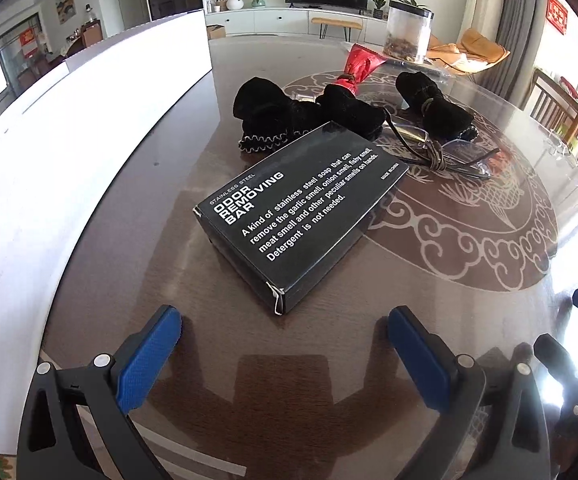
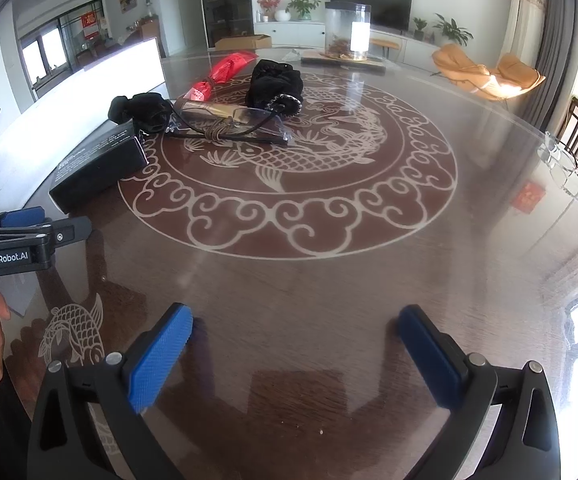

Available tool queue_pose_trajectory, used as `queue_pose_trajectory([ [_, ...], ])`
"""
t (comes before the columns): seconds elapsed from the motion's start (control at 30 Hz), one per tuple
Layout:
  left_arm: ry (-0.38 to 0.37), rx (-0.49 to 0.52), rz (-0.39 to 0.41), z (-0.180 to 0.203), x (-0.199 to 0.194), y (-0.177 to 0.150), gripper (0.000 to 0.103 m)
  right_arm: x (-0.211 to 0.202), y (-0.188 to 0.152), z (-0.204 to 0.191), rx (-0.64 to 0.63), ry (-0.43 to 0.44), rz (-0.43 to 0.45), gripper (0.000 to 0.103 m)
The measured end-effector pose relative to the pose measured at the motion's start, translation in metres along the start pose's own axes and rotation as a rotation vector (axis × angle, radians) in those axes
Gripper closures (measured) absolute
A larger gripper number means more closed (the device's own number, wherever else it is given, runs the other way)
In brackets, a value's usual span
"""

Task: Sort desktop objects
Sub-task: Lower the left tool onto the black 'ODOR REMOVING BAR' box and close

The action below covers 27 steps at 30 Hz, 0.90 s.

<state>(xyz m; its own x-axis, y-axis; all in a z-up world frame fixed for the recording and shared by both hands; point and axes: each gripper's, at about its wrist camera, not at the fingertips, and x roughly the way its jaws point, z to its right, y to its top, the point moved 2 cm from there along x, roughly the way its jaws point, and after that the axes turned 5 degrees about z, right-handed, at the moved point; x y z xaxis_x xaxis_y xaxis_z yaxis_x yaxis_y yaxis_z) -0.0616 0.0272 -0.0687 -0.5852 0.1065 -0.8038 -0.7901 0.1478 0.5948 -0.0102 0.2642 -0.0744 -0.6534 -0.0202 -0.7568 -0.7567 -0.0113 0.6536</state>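
Your left gripper (image 1: 285,332) hangs spread wide and empty just short of the flat black cardboard soap box (image 1: 301,208) on the glossy brown table (image 1: 369,340). Square its blue pads across the box's narrow width before closing. Your right gripper (image 2: 295,334) waits wide apart, empty, over bare tabletop.

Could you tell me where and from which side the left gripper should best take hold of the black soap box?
Probably across its narrow width near the closest corner. The black soap box lies flat on the table, angled away, directly ahead of the open left gripper. Its long edges are bare, while black pouches crowd the far end, so come from the near side.
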Motion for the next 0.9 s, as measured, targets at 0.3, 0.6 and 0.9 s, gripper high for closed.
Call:
queue_pose_trajectory([
  [0.3, -0.087, 0.156, -0.049, 0.000, 0.011, 0.020, 0.000, 0.002, 0.000, -0.003, -0.015, -0.006, -0.004, 0.000],
  [0.6, -0.131, 0.172, -0.020, 0.007, 0.025, 0.041, 0.000, 0.002, 0.000, -0.003, -0.017, -0.006, -0.004, 0.000],
  [0.9, -0.114, 0.138, 0.070, 0.003, 0.017, 0.038, 0.018, 0.002, 0.000, -0.003, -0.017, -0.006, -0.004, 0.000],
])
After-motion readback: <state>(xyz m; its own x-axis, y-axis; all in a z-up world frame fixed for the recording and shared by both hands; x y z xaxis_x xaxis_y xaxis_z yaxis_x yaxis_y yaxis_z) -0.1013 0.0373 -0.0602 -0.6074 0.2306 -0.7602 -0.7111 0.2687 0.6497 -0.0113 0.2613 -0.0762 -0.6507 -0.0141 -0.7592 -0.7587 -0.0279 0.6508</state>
